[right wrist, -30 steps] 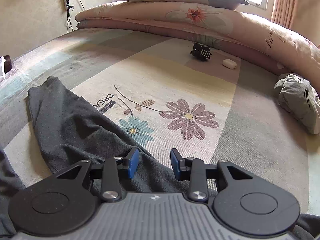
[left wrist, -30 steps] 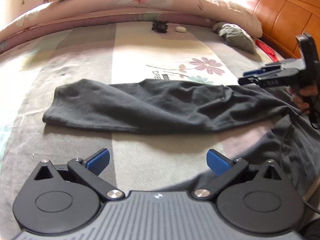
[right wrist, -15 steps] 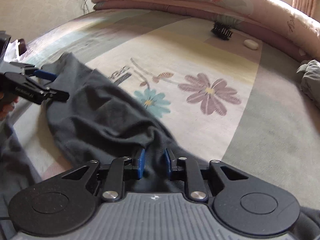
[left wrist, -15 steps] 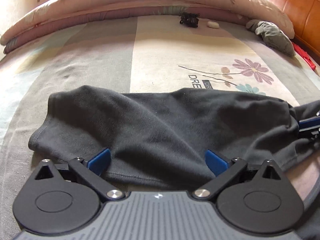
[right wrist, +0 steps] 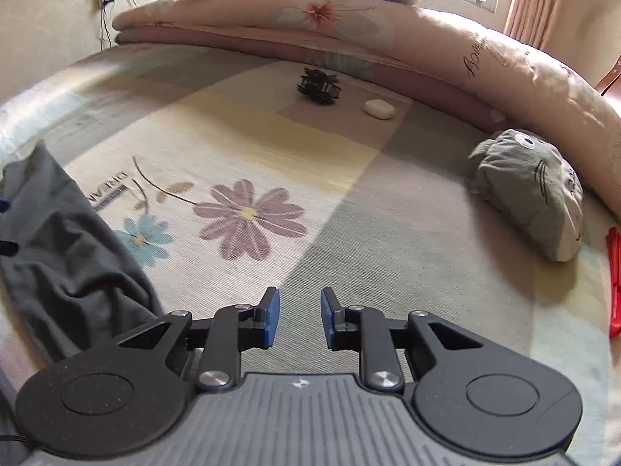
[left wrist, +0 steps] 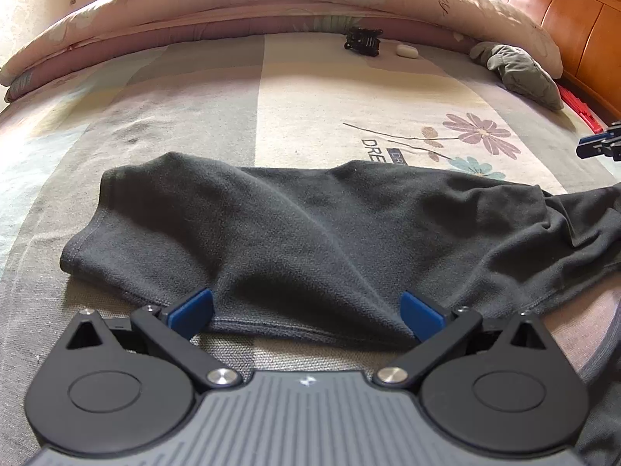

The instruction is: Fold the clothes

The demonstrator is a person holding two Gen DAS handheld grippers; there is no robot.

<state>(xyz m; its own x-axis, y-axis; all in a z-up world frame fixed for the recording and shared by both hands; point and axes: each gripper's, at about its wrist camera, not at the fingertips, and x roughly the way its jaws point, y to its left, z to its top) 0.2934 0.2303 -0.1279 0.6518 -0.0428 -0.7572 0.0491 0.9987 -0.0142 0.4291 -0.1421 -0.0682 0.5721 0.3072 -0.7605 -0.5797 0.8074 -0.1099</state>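
one soft, rumpled dark-grey knit garment (left wrist: pixel 310 233) on woven bedsheet (left wrist: pixel 194 116)

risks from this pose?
1. The left hand-held gripper straddles a raised ridge of the dark grey garment with its jaws wide; closing may pinch several layers.
2. The right hand-held gripper is empty over bare bedsheet, beside the cloth, so a lift could be one-sided.
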